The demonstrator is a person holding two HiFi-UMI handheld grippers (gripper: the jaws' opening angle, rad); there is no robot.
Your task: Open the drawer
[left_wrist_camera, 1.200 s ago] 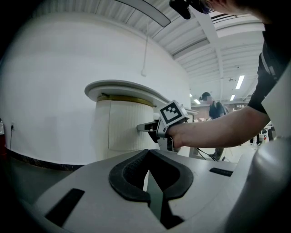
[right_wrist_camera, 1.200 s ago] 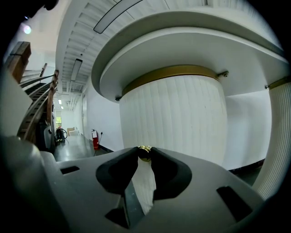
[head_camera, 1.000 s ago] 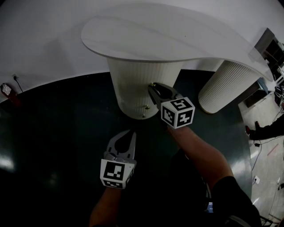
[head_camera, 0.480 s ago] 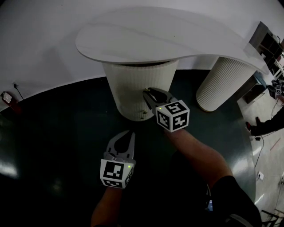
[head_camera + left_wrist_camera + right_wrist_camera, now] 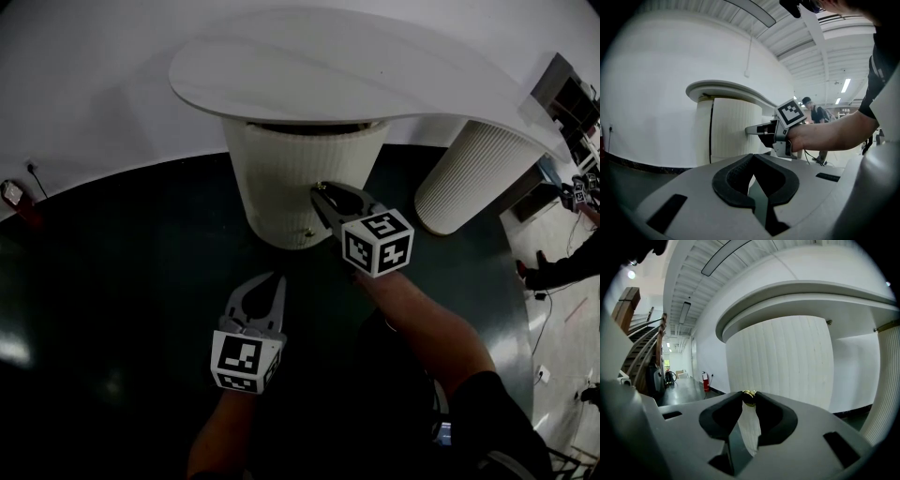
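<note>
Your right claw (image 5: pixel 322 190) is clenched on a small brass knob (image 5: pixel 749 398). The knob sits on the drawer (image 5: pixel 281 178), the ribbed white face of the nearer pedestal (image 5: pixel 267 223) under the bench (image 5: pixel 328 66). The bench's rounded rim overhangs that face, so you have a lip directly above your right claw.

Your left claw (image 5: pixel 280 279) hangs lower and closer to you. Its tips are pressed together with nothing between them, and it is clear of the pedestal, over dark floor (image 5: pixel 112 281). That floor lies open on your left as far as the white wall (image 5: pixel 75 84). On your right a second pedestal (image 5: pixel 469 183) stands well apart from the first, with bare floor between the two.

Only the head view gives you the dark band just under the bench rim and a lower brass fitting (image 5: pixel 308 232) on the ribbed face. Only the left gripper view shows a dark upright seam (image 5: pixel 711 133) down that face, left of where your right claw meets it, and a person (image 5: pixel 813 112) far behind. Only the right gripper view shows the knob pinched at the jaw tips. It also shows a corridor running off to the left, with a red fire extinguisher (image 5: pixel 706 380) and a staircase (image 5: pixel 642 341).

You cannot tell from any view whether the drawer stands out from the pedestal.
</note>
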